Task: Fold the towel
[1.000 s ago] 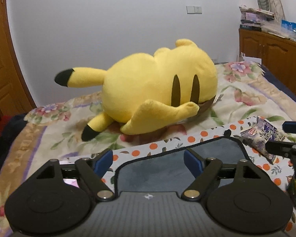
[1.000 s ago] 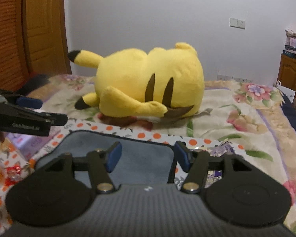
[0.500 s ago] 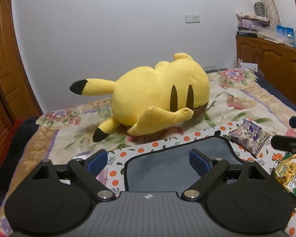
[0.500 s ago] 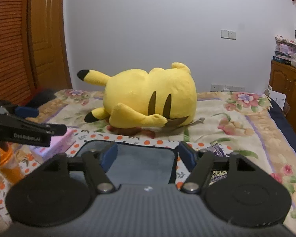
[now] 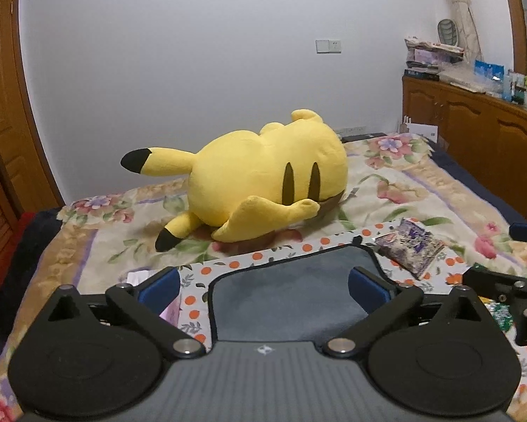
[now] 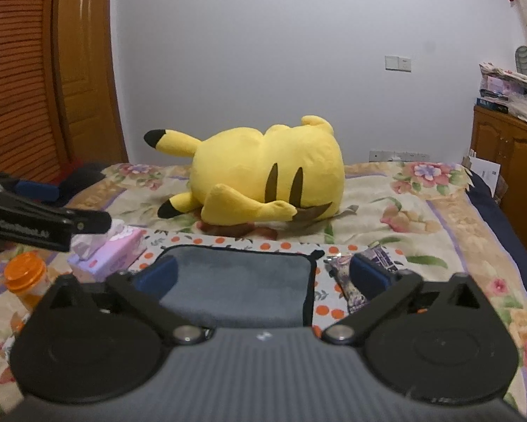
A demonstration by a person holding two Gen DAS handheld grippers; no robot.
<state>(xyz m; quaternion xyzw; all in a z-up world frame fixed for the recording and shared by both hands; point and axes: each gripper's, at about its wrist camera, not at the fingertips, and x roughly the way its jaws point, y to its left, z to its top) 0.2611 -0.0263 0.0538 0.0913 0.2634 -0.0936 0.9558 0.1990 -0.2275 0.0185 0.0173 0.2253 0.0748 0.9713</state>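
Note:
A grey towel with a dark hem [image 5: 291, 295] lies flat on an orange-dotted cloth [image 5: 235, 263] on the bed; it also shows in the right wrist view [image 6: 242, 281]. My left gripper [image 5: 263, 286] is open and empty, held above the towel's near part. My right gripper [image 6: 261, 276] is open and empty, above the towel's near right side. Its fingers show at the right edge of the left wrist view [image 5: 499, 288]. The left gripper's finger [image 6: 45, 221] shows at the left of the right wrist view.
A big yellow plush [image 5: 263, 179] lies on the floral bedspread behind the towel. A purple snack packet [image 5: 409, 242] lies right of the towel, a tissue pack [image 6: 108, 253] and an orange-lidded jar [image 6: 26, 276] to its left. A wooden cabinet [image 5: 474, 133] stands at the right.
Both grippers have pulled back and risen from the towel, so more of the bed and room shows. Both jaws have opened wider. The towel has not moved.

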